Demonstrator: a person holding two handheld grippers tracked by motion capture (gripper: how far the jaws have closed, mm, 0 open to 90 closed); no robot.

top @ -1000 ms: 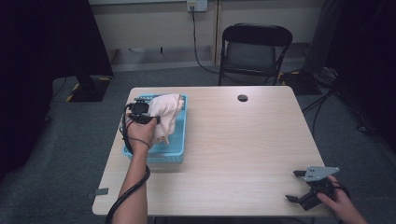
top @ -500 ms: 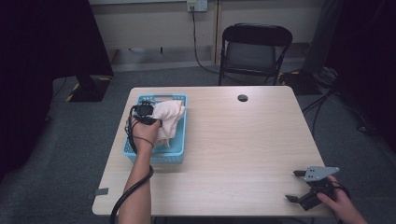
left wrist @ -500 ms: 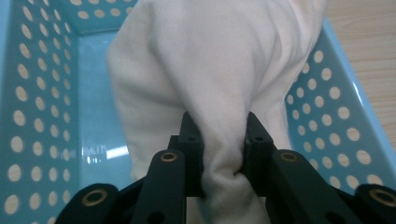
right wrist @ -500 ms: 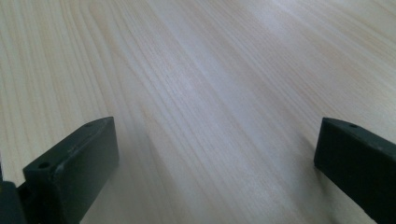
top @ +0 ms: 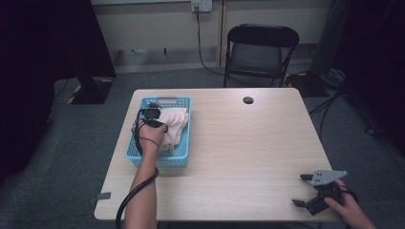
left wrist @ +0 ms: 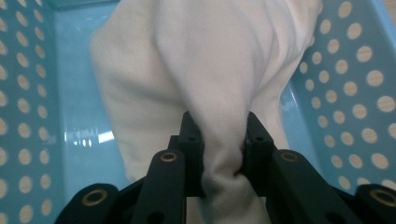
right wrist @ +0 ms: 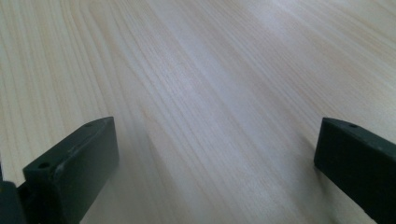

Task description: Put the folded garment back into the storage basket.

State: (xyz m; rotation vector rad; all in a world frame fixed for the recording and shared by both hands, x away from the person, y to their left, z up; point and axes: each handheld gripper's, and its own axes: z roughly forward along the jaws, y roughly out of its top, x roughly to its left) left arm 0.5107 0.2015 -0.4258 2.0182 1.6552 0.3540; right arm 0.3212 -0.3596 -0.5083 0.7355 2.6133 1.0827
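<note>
A cream cloth (top: 173, 125) lies bunched in a light-blue perforated basket (top: 165, 159) on the left half of the wooden table. My left gripper (top: 152, 114) reaches down into the basket and is shut on a fold of the cloth (left wrist: 224, 93); both black jaws pinch the fabric between them, close above the basket floor (left wrist: 79, 112). My right gripper (top: 301, 191) rests at the table's near right corner, jaws spread wide with bare tabletop (right wrist: 196, 93) between them.
A small dark round grommet (top: 248, 100) sits in the table near the far edge. A black folding chair (top: 260, 50) stands behind the table. Cables run along the floor on the right. The basket walls (left wrist: 359, 98) close in on both sides of the cloth.
My left gripper has sunk lower into the basket with the cloth, which now lies flatter inside it. The right gripper has kept still.
</note>
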